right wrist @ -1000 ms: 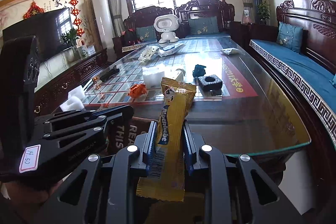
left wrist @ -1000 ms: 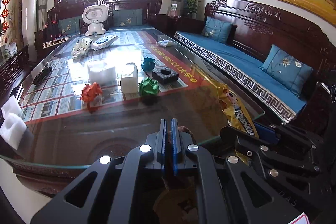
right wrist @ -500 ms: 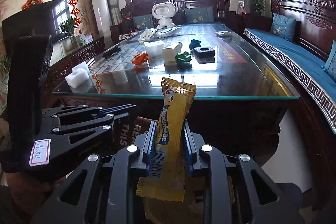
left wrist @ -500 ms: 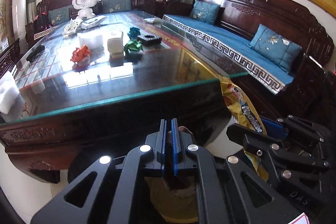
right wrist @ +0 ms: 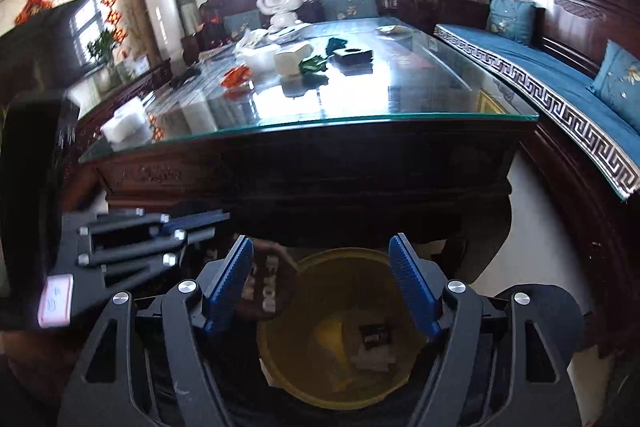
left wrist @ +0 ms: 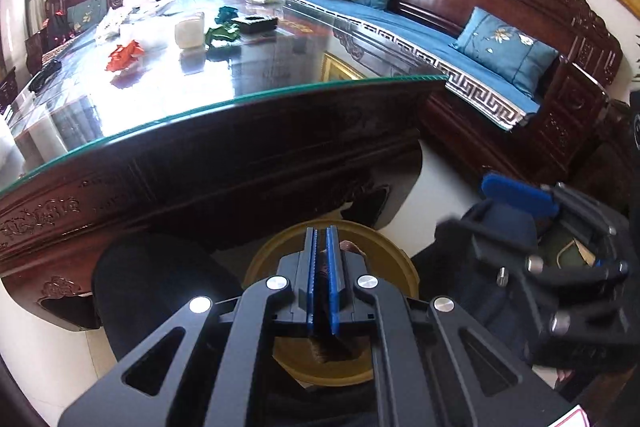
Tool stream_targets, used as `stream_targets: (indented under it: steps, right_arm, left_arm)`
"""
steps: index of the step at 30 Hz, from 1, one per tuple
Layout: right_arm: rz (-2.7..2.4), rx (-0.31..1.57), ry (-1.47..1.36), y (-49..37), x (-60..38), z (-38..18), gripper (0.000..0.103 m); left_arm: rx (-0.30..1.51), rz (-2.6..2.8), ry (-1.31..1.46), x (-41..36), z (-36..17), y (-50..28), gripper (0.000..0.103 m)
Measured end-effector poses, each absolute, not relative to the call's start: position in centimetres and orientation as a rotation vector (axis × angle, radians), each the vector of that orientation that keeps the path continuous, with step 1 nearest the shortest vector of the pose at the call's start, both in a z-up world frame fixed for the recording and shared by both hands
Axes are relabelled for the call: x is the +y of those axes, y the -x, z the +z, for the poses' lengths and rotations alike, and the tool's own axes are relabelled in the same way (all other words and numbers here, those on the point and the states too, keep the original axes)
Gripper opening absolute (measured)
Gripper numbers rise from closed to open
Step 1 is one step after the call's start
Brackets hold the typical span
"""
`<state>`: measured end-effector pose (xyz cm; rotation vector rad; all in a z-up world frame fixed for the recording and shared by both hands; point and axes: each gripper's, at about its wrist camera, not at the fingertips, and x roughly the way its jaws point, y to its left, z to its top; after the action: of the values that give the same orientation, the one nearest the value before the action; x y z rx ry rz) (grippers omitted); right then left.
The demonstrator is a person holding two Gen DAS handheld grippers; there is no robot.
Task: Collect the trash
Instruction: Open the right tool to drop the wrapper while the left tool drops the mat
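Both our wrist views tilt down close over the round yellow bin [left wrist: 394,259]. We share it [right wrist: 320,379] and the glass-topped dark wooden worktop [right wrist: 360,131] beyond.

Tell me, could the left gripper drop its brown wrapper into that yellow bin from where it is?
Probably yes. The left gripper is shut on the brown wrapper right above the yellow bin, whose open mouth has nothing over it; the right gripper stands open beside.
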<state>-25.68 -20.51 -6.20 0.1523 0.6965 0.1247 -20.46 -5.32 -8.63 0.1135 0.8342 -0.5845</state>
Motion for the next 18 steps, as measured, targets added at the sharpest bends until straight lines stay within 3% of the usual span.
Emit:
stream_targets:
  steps: [8, 11, 13, 18]
  right_arm:
    - [0.118, 0.686, -0.158, 25.5, -21.2, -6.1, 0.067]
    - [0.105, 0.679, -0.157, 25.3, -21.5, -6.0, 0.067]
    - [0.1, 0.672, -0.151, 25.3, -21.6, -5.9, 0.067]
    - [0.104, 0.674, -0.16, 24.7, -22.1, -5.8, 0.066]
  left_arm:
    - [0.849, -0.637, -0.168, -6.9, -9.0, 21.0, 0.009]
    - [0.859, -0.674, -0.178, -7.5, -9.0, 21.2, 0.019]
    - [0.863, -0.689, -0.186, -7.7, -9.2, 21.5, 0.036]
    - [0.876, -0.706, -0.183, -8.1, -9.4, 21.6, 0.04]
